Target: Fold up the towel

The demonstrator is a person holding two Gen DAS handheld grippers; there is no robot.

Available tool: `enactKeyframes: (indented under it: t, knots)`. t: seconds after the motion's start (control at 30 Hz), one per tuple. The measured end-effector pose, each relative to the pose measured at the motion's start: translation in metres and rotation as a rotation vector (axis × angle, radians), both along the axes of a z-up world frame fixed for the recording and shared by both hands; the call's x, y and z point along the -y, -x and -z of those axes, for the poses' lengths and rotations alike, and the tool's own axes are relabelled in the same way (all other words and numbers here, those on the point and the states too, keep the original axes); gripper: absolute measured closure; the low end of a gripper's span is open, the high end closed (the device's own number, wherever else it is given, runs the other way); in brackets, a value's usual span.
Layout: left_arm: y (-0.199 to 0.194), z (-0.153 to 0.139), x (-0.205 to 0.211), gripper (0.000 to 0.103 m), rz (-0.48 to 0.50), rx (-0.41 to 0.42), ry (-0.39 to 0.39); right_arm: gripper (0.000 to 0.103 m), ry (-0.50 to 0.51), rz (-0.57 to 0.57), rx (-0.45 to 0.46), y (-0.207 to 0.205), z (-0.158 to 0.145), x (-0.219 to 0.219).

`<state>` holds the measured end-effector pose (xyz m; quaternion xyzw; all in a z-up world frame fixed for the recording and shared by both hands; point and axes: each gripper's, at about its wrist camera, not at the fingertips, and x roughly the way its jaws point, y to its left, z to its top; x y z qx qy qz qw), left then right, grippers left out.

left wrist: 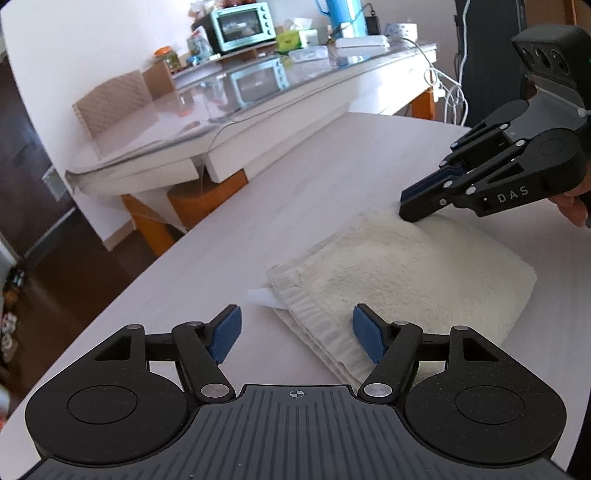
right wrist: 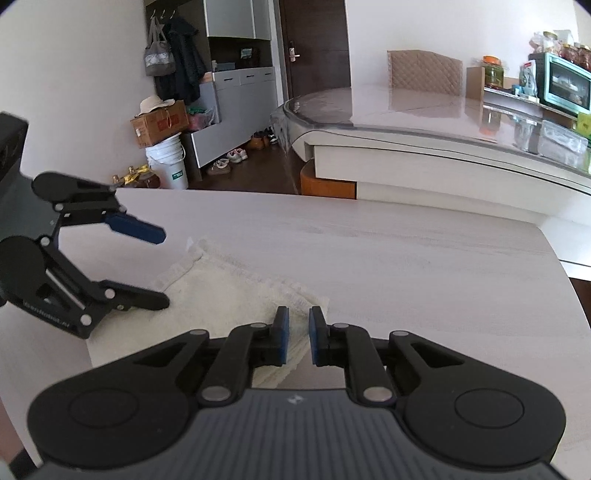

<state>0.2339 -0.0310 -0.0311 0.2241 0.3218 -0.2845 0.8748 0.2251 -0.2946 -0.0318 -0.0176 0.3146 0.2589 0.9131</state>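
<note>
Left gripper (left wrist: 295,334) sits lowest and nearest in its own view, pads spread wide, nothing between them. It hangs just over the near hemmed end of the towel (left wrist: 399,273); the right-hand blue pad (left wrist: 369,338) is over the cloth, the other pad over bare table (left wrist: 332,173). The towel lies straight ahead and a little to the right of this tool, already folded into a thick stacked pad, layered edges facing the left gripper, long axis running away toward the far right. A small white tag (left wrist: 262,297) pokes out at the near left corner.

Right gripper (left wrist: 413,212) is at the far end, tips pressed onto the towel's far edge. In the right wrist view its pads stand close together with a narrow gap, towel edge under them; whether cloth is pinched cannot be told.

Judgement: each tool has one end, so the next fold would likely go along the long axis, one end carried over the other. Left is open and needs to close on the near edge first.

Nothing blocks the way on the table. Beyond it, well apart, stand a glass-topped table (left wrist: 258,96), a teal toaster oven (left wrist: 242,26) and a chair (left wrist: 110,103).
</note>
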Motion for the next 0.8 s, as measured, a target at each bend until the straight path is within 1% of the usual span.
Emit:
enactKeyframes:
  t: [0.1, 0.17, 0.27, 0.43, 0.53, 0.67, 0.73, 0.8]
  knots:
    - [0.003, -0.005, -0.005, 0.03, 0.002, -0.013, 0.025, 0.088, -0.012, -0.024, -0.012, 0.014, -0.002, 0.001]
    - [0.008, -0.008, -0.008, 0.027, 0.021, -0.029, 0.051, 0.088, -0.02, -0.04, -0.021, 0.024, -0.004, 0.002]
    - [0.017, -0.011, -0.011, 0.026, 0.03, -0.037, 0.072, 0.088, -0.033, -0.065, -0.034, 0.039, -0.006, 0.002]
    - [0.031, -0.009, -0.01, 0.025, 0.033, -0.03, 0.048, 0.088, -0.053, -0.107, -0.056, 0.063, -0.009, 0.004]
    - [0.037, -0.005, -0.011, 0.025, 0.022, -0.029, 0.026, 0.088, 0.019, -0.114, -0.035, 0.07, -0.005, -0.004]
    - [0.046, 0.002, -0.014, 0.025, 0.01, -0.026, 0.011, 0.088, 0.075, -0.111, -0.003, 0.067, -0.003, -0.011]
    - [0.049, 0.004, -0.014, 0.025, 0.008, -0.021, 0.01, 0.088, 0.096, -0.116, 0.006, 0.066, 0.0, -0.015]
    - [0.052, 0.001, -0.015, 0.025, 0.0, -0.015, 0.015, 0.088, 0.075, -0.112, 0.016, 0.063, -0.005, -0.014]
